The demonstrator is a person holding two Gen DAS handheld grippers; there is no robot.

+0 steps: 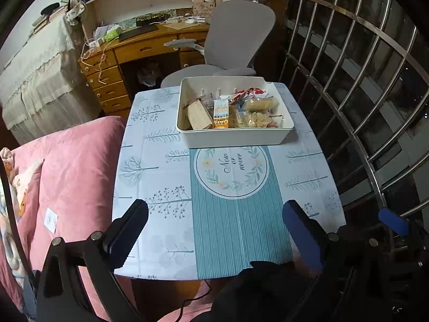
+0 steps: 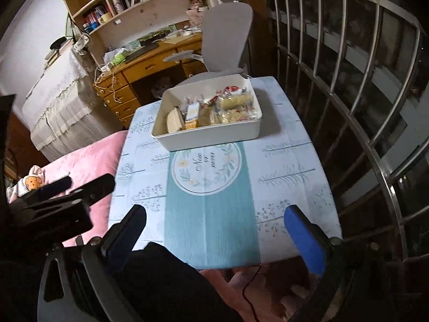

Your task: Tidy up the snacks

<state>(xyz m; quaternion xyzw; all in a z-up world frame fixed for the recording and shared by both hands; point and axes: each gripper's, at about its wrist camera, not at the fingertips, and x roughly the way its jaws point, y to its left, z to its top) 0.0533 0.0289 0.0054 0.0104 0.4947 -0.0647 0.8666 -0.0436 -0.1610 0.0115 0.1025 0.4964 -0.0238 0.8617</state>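
Snacks (image 1: 233,111): an assortment of wrapped packets lying together inside a white rectangular bin (image 1: 233,136), which stands at the far end of a small table (image 1: 150,161). Contents as seen from the left wrist view: a tan cardboard-coloured packet (image 1: 199,115) at the left end, an orange-and-white carton (image 1: 221,114) beside it, clear bags of pale biscuits or crackers (image 1: 261,112) to the right, and red-and-white wrappers (image 1: 248,92) toward the back. Exact count cannot be told

Table covering: pale blue cloth printed with trees, with a teal striped centre panel (image 1: 236,228) and a round emblem reading "New or never", just in front of the bin.

Left gripper (image 1: 214,225): jaws spread wide, nothing between them, held above the near edge of the table, well apart from the bin.

Right gripper (image 2: 214,230): jaws likewise wide apart and empty, above the near edge.

Surroundings: grey office chair (image 1: 236,37) behind the table, wooden desk (image 1: 139,51) with shelves, pink bedding (image 1: 75,166) to the left, metal window bars (image 1: 348,80) to the right
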